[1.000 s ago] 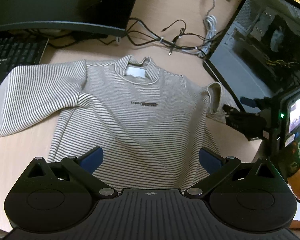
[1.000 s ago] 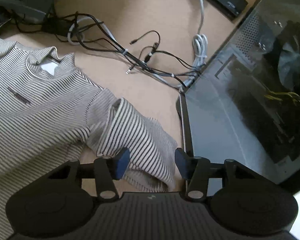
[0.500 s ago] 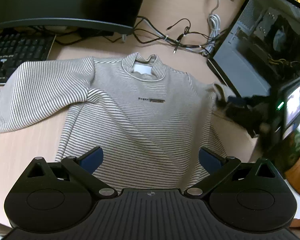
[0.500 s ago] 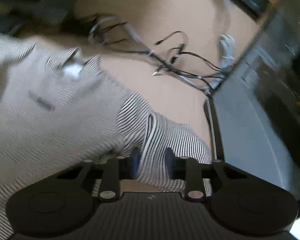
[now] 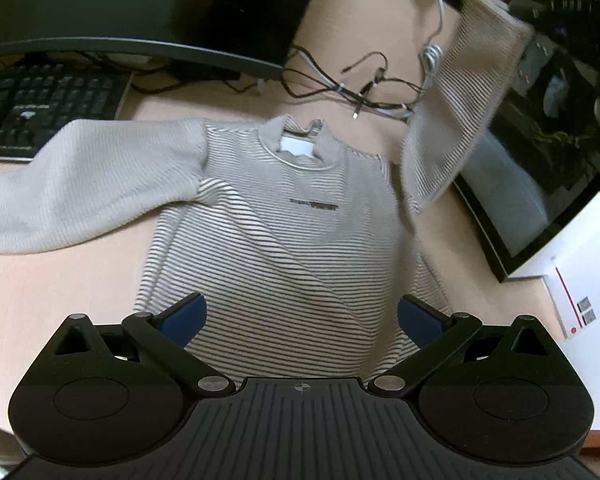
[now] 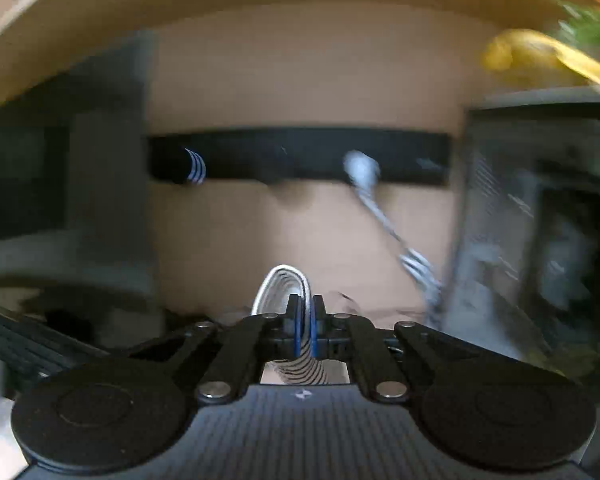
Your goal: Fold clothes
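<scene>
A grey-and-white striped sweater (image 5: pixel 296 248) lies face up on the wooden desk, collar toward the monitor. Its left sleeve (image 5: pixel 76 184) is spread out flat. Its right sleeve (image 5: pixel 464 92) is lifted high off the desk, its cuff up at the top right. My right gripper (image 6: pixel 305 322) is shut on that sleeve's cuff (image 6: pixel 284 286), and a loop of striped fabric pokes out between the pads. My left gripper (image 5: pixel 302 316) hovers open over the sweater's hem with nothing between its blue pads.
A black monitor (image 5: pixel 132 12) and a keyboard (image 5: pixel 48 108) stand behind the sweater on the left. Tangled cables (image 5: pixel 364 88) lie behind the collar. An open computer case (image 5: pixel 540 152) and a white box (image 5: pixel 580 276) stand on the right. The right wrist view is blurred.
My right gripper closed on the right sleeve's cuff and rose sharply, pulling the sleeve up off the desk. The left gripper has stayed open over the hem, shifting only slightly.
</scene>
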